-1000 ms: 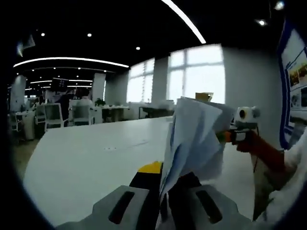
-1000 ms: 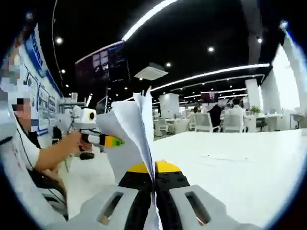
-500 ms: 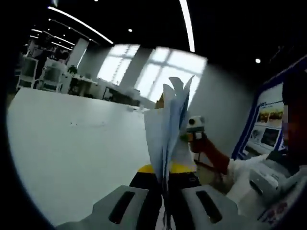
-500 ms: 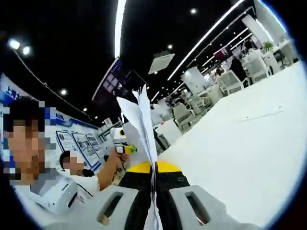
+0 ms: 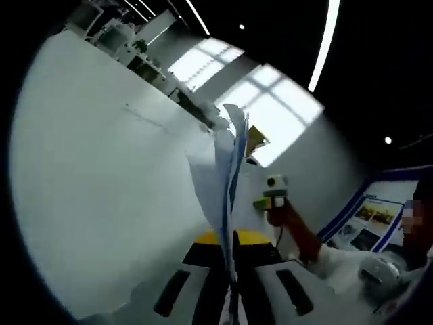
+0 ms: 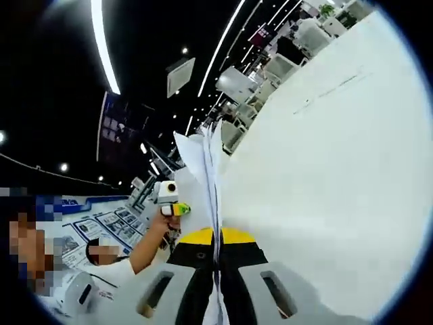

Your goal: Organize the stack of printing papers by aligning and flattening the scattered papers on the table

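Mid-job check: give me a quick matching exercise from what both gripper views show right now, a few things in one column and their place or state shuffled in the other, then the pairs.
Things
1. papers
2. left gripper
3. table
4. right gripper

States
A. white, bare surface beside the sheets
B. shut on the sheets, the window wall ahead
C. held edge-on, fanned at the free end
D. shut on the sheets, ceiling light strips ahead

Pairs: 1-C, 2-B, 3-A, 4-D
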`<state>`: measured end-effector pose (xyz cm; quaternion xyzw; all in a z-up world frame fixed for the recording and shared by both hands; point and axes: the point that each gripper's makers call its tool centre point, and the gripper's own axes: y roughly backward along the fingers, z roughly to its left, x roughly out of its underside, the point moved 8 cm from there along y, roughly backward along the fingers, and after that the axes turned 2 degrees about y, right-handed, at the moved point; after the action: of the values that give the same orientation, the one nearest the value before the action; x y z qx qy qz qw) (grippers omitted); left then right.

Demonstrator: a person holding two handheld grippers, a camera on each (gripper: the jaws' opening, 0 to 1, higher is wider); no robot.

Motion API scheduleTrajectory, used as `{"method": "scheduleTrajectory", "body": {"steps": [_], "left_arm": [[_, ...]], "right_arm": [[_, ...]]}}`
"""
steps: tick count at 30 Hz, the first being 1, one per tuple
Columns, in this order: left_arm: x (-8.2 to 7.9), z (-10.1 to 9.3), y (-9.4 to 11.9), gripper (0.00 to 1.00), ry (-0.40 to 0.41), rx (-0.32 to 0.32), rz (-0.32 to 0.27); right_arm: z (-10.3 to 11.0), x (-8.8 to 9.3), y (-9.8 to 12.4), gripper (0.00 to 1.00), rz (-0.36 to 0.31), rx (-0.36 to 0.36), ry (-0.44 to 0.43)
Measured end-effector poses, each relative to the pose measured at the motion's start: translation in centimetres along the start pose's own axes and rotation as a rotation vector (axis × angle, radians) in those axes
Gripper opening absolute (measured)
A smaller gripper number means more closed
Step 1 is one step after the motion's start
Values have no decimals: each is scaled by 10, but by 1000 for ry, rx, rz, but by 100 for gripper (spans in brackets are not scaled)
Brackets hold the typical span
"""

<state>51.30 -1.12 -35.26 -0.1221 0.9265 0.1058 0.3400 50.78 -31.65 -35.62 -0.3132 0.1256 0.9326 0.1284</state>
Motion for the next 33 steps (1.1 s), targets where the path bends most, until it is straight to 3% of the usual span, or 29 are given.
{"method": "scheduleTrajectory", "body": {"steps": [3,5,9,10,12,13,14,15,19,22,26,29,31,33], "left_arm": [[-4,11,-8,6,-73,-11,-24],[-3,17,-14,6,-201,-21,-29],[-3,31,-6,6,-319,-67,-11],[-1,32,-7,6,-341,-81,2],[1,35,-8,6,-443,-112,-1],[2,36,-8,6,-518,-138,20],[3,34,-8,6,-583,-132,14],[3,32,-8,6,-586,-121,-1],[8,31,-7,6,-736,-185,15],[14,33,-8,6,-727,-190,20],[19,35,-10,6,-772,-228,56],[20,36,-9,6,-767,-239,70],[20,36,-9,6,-767,-239,74],[20,37,-9,6,-760,-238,79]], "right_arm": [[-14,-5,-4,0,-28,21,4],[-24,-8,-6,0,-26,55,109],[-36,-1,-13,0,6,139,248],[-39,1,-16,0,23,159,371],[-40,2,-18,0,26,187,451],[-39,4,-20,0,44,200,540],[-40,4,-20,0,48,213,571],[-40,3,-20,0,43,225,602],[-41,7,-25,0,51,247,730],[-40,11,-26,0,73,272,796],[-42,13,-27,0,83,281,805],[-43,11,-25,1,82,297,793],[-42,8,-19,8,53,314,727],[-37,1,-2,10,28,311,746]]}}
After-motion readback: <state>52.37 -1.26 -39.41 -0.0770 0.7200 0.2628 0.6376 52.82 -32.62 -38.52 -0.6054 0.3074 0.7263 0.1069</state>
